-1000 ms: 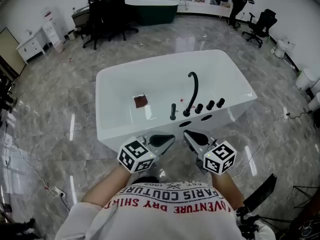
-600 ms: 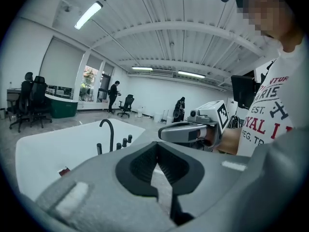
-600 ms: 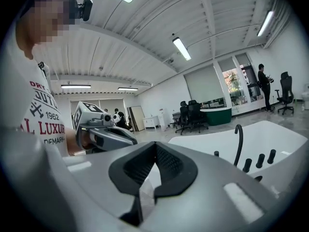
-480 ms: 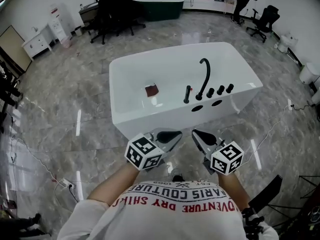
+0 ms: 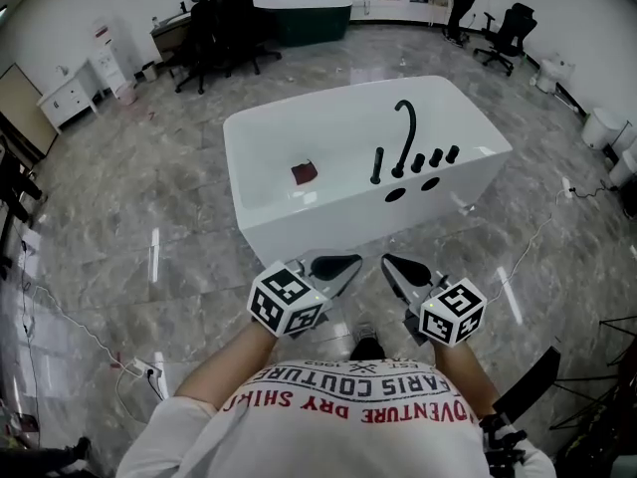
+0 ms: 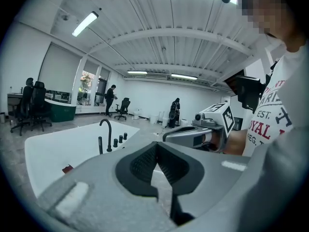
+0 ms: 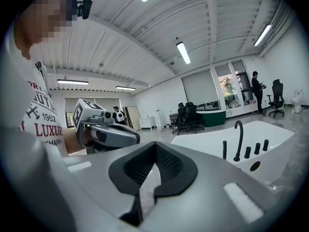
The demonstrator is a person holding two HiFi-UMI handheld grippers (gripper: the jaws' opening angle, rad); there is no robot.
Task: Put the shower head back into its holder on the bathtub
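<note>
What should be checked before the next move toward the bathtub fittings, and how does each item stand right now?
1. Left gripper free: ok, jaws together, nothing between them.
2. Right gripper free: ok, jaws together, nothing held.
3. Bathtub within reach: not ok, bare floor lies between it and both grippers.
4. Shower head seated in its holder: cannot tell; a slim black upright piece stands on the rim beside the faucet, too small to identify.
5. Tub interior free of stray things: not ok, a reddish object lies inside.
</note>
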